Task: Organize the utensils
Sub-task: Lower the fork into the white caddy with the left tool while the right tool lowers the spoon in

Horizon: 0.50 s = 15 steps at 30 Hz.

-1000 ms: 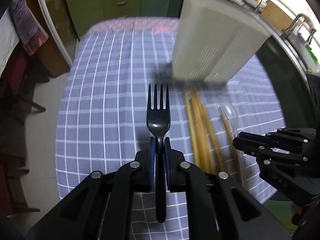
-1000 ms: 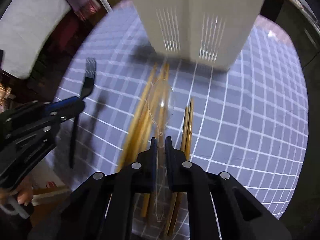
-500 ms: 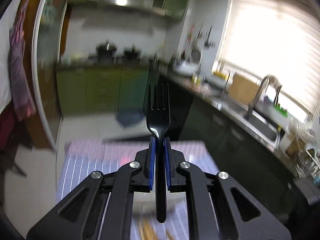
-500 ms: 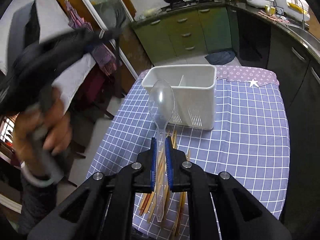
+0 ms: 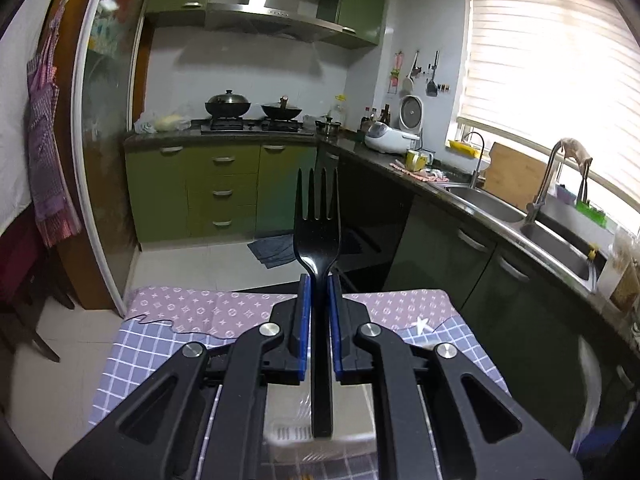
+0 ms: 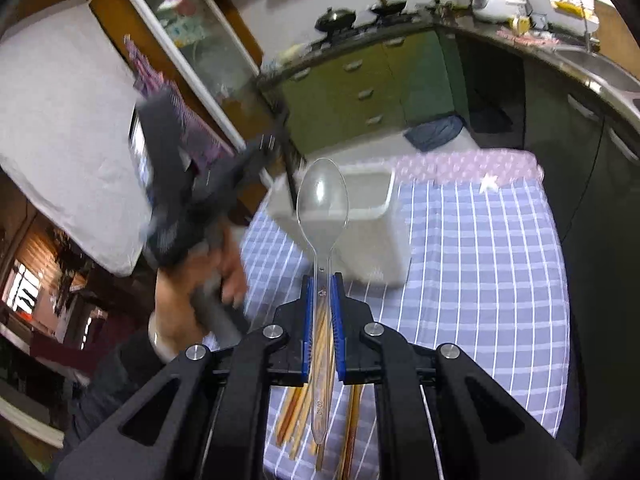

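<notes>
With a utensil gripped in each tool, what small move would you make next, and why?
Probably lower the left tool so the black fork goes handle-first into the white holder: its handle end already hangs over the open top.

The slim plastic fork (image 5: 317, 236) is black. The plastic spoon (image 6: 323, 204) is clear and colourless. The rectangular plastic utensil holder (image 6: 376, 236) is white. The long wooden chopsticks (image 6: 294, 416) are tan. The cotton tablecloth (image 6: 480, 264) is lavender-blue with a white grid, its far band mauve with pale star motifs. The gripper pads (image 5: 305, 328) are blue on black bodies. The kitchen cabinets (image 5: 192, 192) are olive green.
</notes>
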Motion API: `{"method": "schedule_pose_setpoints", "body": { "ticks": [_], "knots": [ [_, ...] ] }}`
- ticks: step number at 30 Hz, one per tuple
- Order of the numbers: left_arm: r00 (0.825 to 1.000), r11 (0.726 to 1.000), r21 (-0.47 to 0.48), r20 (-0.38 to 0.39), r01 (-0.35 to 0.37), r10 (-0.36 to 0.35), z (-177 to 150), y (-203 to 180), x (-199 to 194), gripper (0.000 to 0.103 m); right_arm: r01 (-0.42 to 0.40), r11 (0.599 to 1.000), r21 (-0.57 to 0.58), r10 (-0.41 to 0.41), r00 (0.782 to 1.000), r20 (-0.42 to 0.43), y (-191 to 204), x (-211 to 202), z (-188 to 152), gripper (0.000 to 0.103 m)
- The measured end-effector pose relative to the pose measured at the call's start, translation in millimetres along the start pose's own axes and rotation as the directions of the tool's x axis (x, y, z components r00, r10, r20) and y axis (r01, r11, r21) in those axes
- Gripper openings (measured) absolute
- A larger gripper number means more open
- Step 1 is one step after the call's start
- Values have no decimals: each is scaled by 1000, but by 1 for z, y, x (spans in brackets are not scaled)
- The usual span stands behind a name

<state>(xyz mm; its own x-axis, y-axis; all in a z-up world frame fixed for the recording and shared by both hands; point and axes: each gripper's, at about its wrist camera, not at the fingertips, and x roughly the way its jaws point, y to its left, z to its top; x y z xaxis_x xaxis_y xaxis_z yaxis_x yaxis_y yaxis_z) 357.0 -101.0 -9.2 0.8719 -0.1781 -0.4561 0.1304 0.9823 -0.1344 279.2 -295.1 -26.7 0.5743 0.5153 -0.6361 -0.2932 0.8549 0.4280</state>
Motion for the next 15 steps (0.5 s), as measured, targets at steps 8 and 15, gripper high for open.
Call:
{"method": "schedule_pose_setpoints", "body": {
  "ticks": [8, 15],
  "knots": [
    [1000, 1000, -13, -22, 22, -23, -4, 26, -47, 23, 59, 998, 38, -66, 967, 244, 4, 7, 66, 10],
    [997, 998, -44, -53, 47, -49, -15, 45, -72, 23, 161, 986, 42, -165, 911, 377, 8, 42, 104, 10]
  ]
}}
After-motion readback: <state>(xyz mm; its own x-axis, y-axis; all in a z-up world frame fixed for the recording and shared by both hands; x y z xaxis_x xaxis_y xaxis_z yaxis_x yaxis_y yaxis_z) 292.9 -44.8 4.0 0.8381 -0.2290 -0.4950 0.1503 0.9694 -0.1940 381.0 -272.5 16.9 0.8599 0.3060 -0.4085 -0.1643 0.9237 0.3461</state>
